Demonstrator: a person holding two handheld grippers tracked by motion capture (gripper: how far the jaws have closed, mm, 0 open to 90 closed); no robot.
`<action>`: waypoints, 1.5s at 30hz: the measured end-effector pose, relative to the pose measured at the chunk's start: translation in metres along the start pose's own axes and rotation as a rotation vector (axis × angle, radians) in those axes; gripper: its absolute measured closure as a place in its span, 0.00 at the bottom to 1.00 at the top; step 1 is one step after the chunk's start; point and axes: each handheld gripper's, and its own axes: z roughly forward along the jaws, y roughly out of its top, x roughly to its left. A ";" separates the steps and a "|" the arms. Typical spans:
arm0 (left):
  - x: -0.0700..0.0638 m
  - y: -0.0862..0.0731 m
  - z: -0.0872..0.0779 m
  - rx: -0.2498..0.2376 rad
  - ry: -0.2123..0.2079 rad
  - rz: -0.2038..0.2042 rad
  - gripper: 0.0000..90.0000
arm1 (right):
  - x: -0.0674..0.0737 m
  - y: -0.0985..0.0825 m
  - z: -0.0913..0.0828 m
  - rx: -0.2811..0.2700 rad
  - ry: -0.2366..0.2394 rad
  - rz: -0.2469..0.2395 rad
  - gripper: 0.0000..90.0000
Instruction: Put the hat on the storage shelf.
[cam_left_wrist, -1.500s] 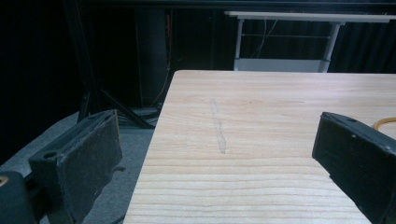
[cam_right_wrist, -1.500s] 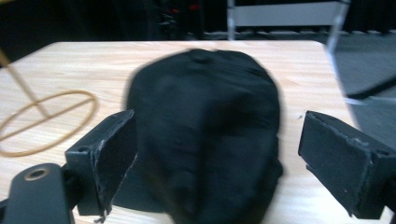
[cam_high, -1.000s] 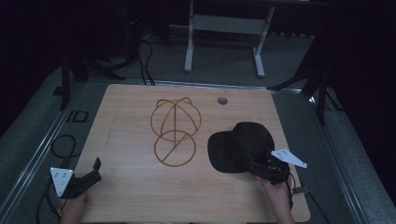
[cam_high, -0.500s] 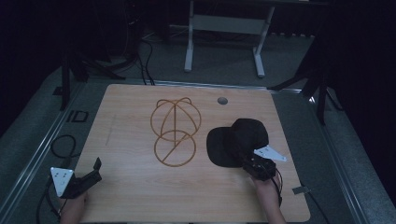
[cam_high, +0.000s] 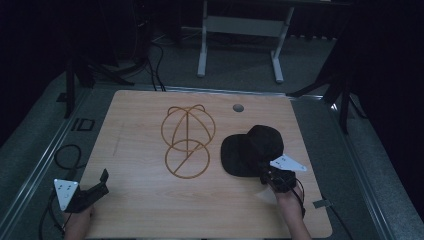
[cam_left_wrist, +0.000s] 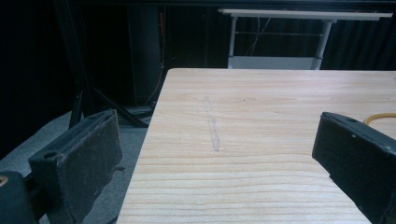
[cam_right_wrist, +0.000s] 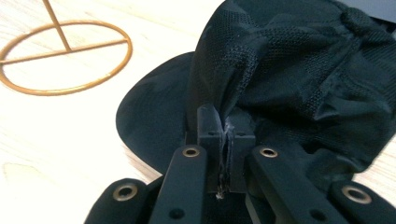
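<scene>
One right gripper (cam_right_wrist: 226, 154) view shows jaws pinching cap (cam_right_wrist: 299, 70) (mesh).

The high view is dim, its surroundings nearly black. Both gripper views are brighter (the right one glares on pale wood), with near parts slightly soft.

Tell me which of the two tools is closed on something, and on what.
The right tool, near the table's right edge, is shut on the black cap's fabric. The left tool, at the near left corner, has its jaws wide apart over bare wood.
</scene>
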 end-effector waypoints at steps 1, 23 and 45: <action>0.000 0.000 0.000 -0.002 -0.001 0.000 0.02 | 0.000 0.001 -0.002 -0.005 0.003 0.000 0.98; -0.002 0.000 0.000 0.003 -0.007 0.016 0.02 | -0.026 0.054 -0.084 -0.158 -0.057 0.011 0.97; -0.002 0.000 0.001 0.007 -0.006 0.014 0.02 | -0.015 0.140 -0.134 -0.313 -0.037 -0.053 0.97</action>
